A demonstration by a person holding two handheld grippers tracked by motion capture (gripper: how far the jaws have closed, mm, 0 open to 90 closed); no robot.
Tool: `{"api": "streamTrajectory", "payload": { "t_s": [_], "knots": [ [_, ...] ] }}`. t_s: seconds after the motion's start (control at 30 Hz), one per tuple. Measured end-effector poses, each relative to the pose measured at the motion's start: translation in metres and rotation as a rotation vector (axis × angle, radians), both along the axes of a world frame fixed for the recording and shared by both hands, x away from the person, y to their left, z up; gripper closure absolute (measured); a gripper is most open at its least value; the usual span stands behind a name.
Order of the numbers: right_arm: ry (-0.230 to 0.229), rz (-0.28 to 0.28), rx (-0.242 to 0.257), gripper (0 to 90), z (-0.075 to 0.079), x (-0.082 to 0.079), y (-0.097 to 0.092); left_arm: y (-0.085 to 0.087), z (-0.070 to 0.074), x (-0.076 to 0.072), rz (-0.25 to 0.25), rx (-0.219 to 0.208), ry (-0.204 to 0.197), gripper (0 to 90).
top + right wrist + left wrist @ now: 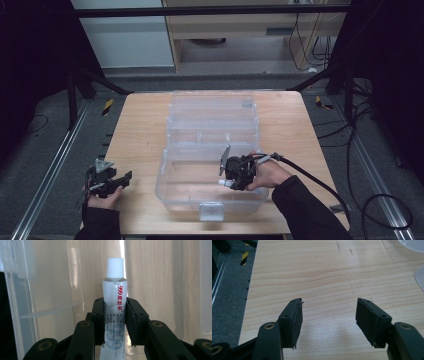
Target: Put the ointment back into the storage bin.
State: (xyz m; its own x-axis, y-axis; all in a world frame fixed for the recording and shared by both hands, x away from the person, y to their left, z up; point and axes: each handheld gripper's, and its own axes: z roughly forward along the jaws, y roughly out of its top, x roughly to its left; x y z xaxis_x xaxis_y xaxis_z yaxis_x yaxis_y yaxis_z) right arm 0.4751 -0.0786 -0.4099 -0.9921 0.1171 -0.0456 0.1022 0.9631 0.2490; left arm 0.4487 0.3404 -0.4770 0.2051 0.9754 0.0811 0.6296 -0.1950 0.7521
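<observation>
My right gripper (115, 322) clamps the white screw-capped ointment tube (115, 295) at lower centre, over the clear plastic organiser box (165, 172); I'd lower gently, clearing the walls. Left gripper (328, 320) gapes empty.

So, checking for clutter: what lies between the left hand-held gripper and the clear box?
Only bare table, seen in the high view.

The white tube (114, 312) bears red print running along its length: "999" followed by the Chinese characters "皮炎平". Below that, between the jaws, sit rows of small grey print and a pale blue mark, both too small to read.
</observation>
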Motion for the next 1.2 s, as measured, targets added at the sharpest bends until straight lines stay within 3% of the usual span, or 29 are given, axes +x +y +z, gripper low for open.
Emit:
{"api": "streamTrajectory", "payload": {
  "t_s": [0.7, 1.2],
  "knots": [
    [0.025, 0.04, -0.052, 69.9, -0.024, 0.001, 0.006, 0.0, 0.0, 0.0, -0.002, 0.003, 0.004, 38.5],
    [0.05, 0.03, -0.075, 69.3, -0.035, 0.0, 0.009, -0.001, -0.001, 0.001, -0.005, 0.005, 0.008, 38.5]
  ]
}}
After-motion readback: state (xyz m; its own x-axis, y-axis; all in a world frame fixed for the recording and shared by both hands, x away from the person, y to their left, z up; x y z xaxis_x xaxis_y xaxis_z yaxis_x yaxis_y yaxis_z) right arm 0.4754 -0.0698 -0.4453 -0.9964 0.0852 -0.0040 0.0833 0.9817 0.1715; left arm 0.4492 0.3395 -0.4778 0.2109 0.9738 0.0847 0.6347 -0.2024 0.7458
